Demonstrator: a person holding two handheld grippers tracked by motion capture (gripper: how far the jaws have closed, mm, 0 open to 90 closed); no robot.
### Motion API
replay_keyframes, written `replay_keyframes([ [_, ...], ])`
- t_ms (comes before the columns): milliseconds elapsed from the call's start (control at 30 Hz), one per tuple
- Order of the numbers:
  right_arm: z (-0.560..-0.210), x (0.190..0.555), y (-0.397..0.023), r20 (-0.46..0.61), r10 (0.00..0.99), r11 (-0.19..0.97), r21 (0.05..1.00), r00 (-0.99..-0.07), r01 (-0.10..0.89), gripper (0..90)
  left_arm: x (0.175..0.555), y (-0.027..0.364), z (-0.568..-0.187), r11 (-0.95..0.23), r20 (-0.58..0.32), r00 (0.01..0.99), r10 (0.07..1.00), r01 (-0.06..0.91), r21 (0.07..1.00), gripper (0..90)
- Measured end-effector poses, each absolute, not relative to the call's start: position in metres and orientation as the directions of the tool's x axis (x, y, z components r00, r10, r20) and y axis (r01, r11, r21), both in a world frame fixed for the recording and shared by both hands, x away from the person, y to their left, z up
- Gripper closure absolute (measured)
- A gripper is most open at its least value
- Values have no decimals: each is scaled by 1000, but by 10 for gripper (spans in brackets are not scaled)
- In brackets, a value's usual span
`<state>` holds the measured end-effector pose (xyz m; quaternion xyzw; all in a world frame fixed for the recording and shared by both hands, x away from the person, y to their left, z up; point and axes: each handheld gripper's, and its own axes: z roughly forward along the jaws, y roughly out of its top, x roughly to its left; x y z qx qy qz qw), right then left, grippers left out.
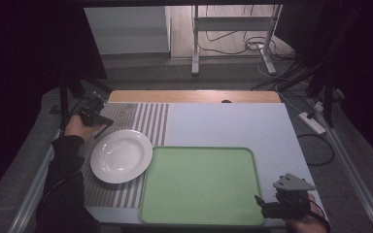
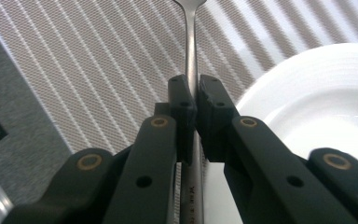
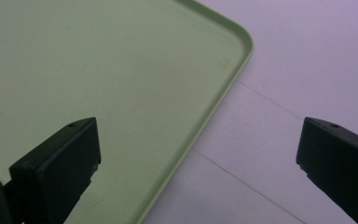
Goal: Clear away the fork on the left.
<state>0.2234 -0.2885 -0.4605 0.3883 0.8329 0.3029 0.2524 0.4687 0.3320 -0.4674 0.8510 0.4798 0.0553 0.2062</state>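
My left gripper (image 2: 195, 93) is shut on the handle of a metal fork (image 2: 191, 42), which points away over the striped placemat (image 2: 98, 70). In the high view that gripper (image 1: 97, 124) is at the mat's far left, just beyond the white plate (image 1: 121, 155). The plate's rim (image 2: 317, 79) lies to the right of the jaws. My right gripper (image 3: 198, 154) stands wide open with nothing between its jaws, over the near right corner of the green tray (image 3: 98, 70). In the high view it (image 1: 267, 206) sits at the tray's (image 1: 199, 184) front right corner.
The tray lies on a pale blue-white table surface (image 1: 233, 126), beside the striped placemat (image 1: 145, 121). A wooden strip (image 1: 194, 96) runs along the table's far edge. Cables and a stand's legs (image 1: 267, 53) are on the floor beyond.
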Motion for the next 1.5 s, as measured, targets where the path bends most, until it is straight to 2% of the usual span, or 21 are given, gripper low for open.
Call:
replay_keyframes([
  [533, -460, 223, -289, -184, 804, 508, 707, -565, 493, 0, 438, 289, -472, -474, -175, 585, 792, 770, 428, 842],
  [1200, -460, 222, -289, -190, 799, 513, 709, -570, 484, 0, 387, 239, -476, -529, -191, 648, 737, 730, 433, 841],
  [1500, -460, 221, -289, -197, 798, 516, 712, -570, 476, 0, 361, 219, -473, -515, -213, 653, 727, 724, 459, 840],
])
